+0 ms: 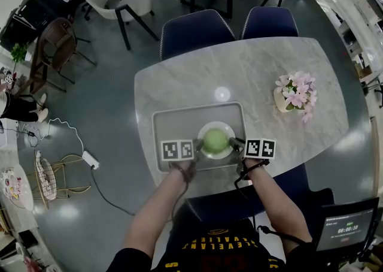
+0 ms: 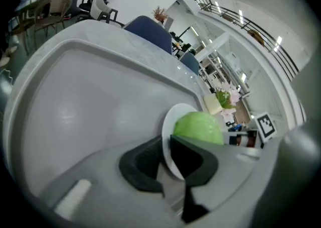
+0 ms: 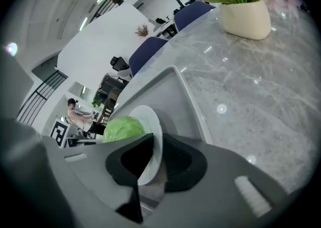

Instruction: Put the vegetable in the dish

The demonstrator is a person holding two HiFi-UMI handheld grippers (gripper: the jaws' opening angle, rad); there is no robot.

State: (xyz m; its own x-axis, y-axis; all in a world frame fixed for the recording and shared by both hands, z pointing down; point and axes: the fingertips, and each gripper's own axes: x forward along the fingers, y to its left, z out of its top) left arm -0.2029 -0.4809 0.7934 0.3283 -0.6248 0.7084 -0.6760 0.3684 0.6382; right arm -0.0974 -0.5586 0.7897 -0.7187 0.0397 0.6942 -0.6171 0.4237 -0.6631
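Marble table (image 1: 311,85), grey tray (image 1: 173,120); left tool (image 2: 166,145) and right tool (image 3: 156,144) clamped on the dish (image 1: 216,156), vegetable (image 1: 215,139) inside.

I see the tray (image 1: 173,121) lying on the desk (image 1: 251,73), close to my edge. The dish (image 1: 215,156) sits on the tray, right of its middle and toward me, with the vegetable (image 1: 215,139) in it. My left gripper (image 1: 195,148) takes the dish's left rim between its jaws, and my right gripper (image 1: 235,143) takes the right rim. A flower pot (image 1: 282,102) stands on the desk right of the tray, well apart. Two chairs (image 1: 191,32) stand behind the far edge.
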